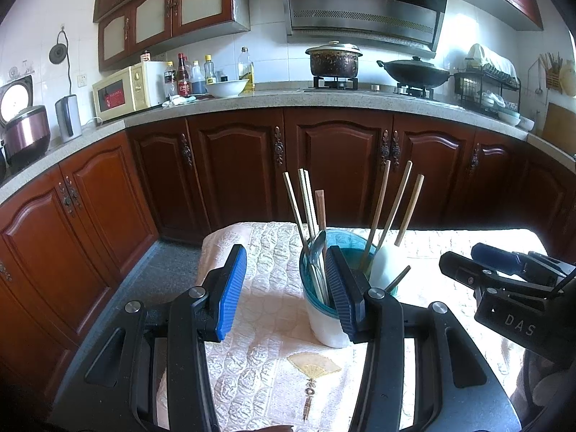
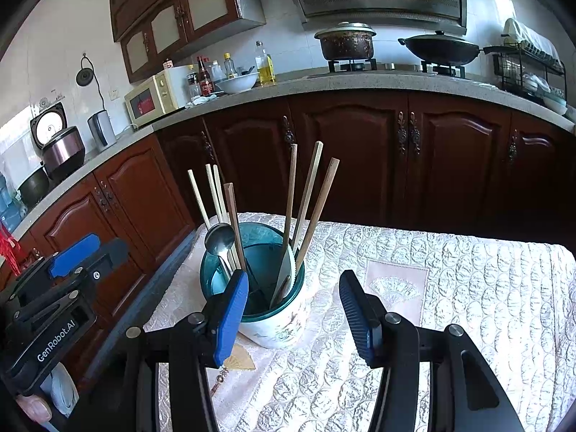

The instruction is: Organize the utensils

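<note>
Wooden chopsticks (image 2: 288, 198), steel spoon (image 2: 219, 241) in holder (image 2: 273, 324): light, stiff, slippery; grip mid-shaft. Left gripper (image 1: 284, 291), right gripper (image 2: 293, 316) both agape, empty.

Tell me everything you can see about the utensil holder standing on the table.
The utensil holder is a round white cup with a faint floral print and a translucent teal rim or liner. It stands upright on the quilted tablecloth. Inside lean several wooden chopsticks, a metal spoon with its bowl upward, and a white knife with a serrated edge. Both claws are open and empty; whether either touches the holder is unclear.
</note>
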Available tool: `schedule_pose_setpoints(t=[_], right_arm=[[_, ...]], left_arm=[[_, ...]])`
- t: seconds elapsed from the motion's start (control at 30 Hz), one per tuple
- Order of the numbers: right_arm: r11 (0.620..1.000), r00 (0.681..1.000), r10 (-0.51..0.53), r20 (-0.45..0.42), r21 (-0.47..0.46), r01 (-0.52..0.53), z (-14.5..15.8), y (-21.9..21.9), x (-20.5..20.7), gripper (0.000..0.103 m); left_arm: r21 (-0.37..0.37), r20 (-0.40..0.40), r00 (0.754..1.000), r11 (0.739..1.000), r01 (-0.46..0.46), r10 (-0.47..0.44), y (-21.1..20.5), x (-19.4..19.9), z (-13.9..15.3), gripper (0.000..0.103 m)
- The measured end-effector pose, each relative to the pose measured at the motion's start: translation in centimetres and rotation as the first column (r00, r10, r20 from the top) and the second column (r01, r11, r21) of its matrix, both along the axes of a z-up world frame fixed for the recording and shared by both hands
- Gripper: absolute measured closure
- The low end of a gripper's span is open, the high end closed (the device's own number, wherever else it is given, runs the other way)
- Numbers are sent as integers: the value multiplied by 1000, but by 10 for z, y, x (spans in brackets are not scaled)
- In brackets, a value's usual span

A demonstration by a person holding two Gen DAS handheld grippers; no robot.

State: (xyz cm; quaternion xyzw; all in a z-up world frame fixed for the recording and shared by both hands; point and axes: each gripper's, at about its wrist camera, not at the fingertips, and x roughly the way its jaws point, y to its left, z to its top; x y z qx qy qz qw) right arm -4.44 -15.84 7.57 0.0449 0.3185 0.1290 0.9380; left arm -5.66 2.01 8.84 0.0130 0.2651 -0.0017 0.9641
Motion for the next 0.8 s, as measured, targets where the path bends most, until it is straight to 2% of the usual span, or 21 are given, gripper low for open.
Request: schedule_pose_setpoints(t=[0.4, 0.7, 0.8], right_arm=[[1000, 1000, 4, -5, -5, -4, -2, -1, 0, 52], [1000, 1000, 6, -14, -8, -6, -6, -8, 1, 52], [1000, 999, -21, -31, 1, 21, -15, -24, 1, 47]], left_arm=[[-6, 5, 1000, 1000, -10, 10, 1, 1, -3, 58], [-24, 2, 1000, 1000, 16, -16, 1, 0, -8, 58], [-34, -6, 1000, 999, 15, -15, 4, 2, -13, 58]])
